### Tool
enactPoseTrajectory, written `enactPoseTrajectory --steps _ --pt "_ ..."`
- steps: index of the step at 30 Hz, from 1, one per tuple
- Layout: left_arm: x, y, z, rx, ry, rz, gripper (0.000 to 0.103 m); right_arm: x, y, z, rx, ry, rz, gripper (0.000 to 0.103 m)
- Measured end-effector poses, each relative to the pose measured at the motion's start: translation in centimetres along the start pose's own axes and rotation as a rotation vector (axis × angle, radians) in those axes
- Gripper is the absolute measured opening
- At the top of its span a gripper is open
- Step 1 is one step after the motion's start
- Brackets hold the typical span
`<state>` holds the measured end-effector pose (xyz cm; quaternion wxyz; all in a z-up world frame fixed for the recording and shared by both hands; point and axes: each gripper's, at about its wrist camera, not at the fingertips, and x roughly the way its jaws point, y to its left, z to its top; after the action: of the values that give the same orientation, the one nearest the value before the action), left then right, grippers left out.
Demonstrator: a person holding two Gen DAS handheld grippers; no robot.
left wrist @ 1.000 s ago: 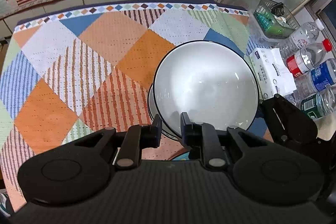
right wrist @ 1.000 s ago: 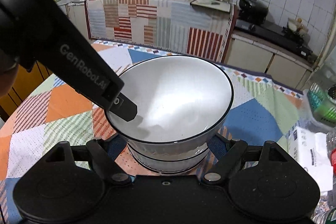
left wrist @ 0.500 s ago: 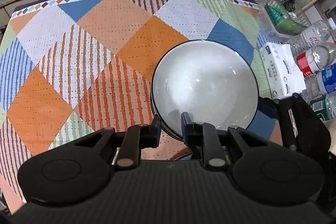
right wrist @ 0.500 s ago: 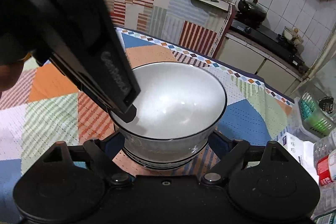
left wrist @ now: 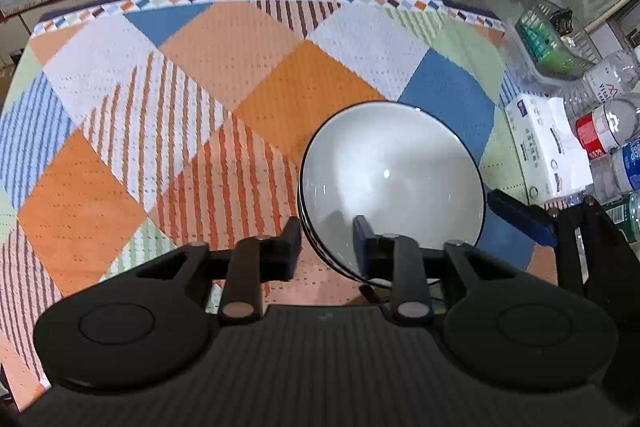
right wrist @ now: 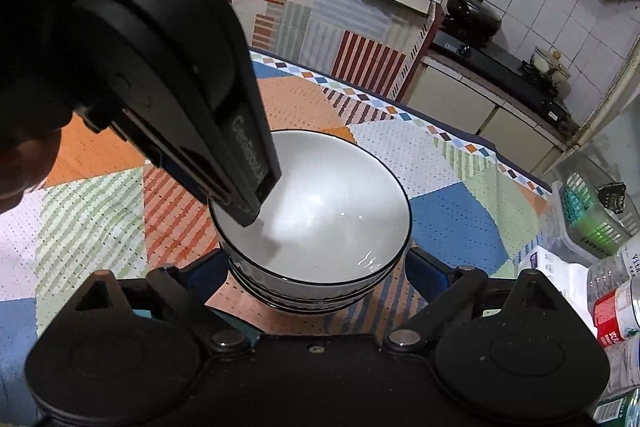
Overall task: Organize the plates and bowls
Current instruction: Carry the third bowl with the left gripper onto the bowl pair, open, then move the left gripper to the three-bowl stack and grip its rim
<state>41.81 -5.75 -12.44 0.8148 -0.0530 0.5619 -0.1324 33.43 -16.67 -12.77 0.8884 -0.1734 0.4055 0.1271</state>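
- The table [left wrist: 248,75], covered in a patchwork cloth of orange, blue, white and striped squares, is mostly bare; that free middle seems meant as the sorting ground, while everything unrelated is pushed to its right edge.
- The stack of bowls [right wrist: 316,279] sits on the cloth toward the right side of the table. At least two ribbed outer walls show under the top rim, so the bowls appear nested to save room and keep alike pieces together.
- The top bowl [left wrist: 392,179], white with a thin dark rim, sits level inside the one beneath, which suggests it has just been seated there.
- The right gripper [right wrist: 316,267] flanks the stack with its blue-padded fingers on either side; its jaws are opening and already stand wide, the pads clear of the walls, likely because the stack no longer needs steadying.
- The left gripper [left wrist: 326,243] straddles the near rim of the top bowl, one finger inside and one outside. Its jaws are opening, the rim between them but apparently no longer pinched: a release, by the look of it.
- A tissue pack [left wrist: 548,147] and water bottles [left wrist: 612,123] crowd the right edge, well apart from the working area.
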Motion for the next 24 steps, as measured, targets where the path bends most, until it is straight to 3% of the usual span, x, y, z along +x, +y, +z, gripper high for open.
enactPoseTrajectory --steps 4,15,24 --pt "-1.5 -0.3 0.0 0.027 -0.034 0.012 0.041 -0.5 -0.4 -0.3 0.024 -0.012 0.006 0.097" --pt "-6.4 -1.3 -2.0 0.124 -0.082 0.008 0.045 -4.6 -2.4 -1.2 0.098 -0.07 0.077 0.097" --pt "-10.3 -2.2 -4.7 0.233 -0.107 0.026 0.045 -8.7 -4.1 -2.8 0.05 -0.137 0.09 0.097"
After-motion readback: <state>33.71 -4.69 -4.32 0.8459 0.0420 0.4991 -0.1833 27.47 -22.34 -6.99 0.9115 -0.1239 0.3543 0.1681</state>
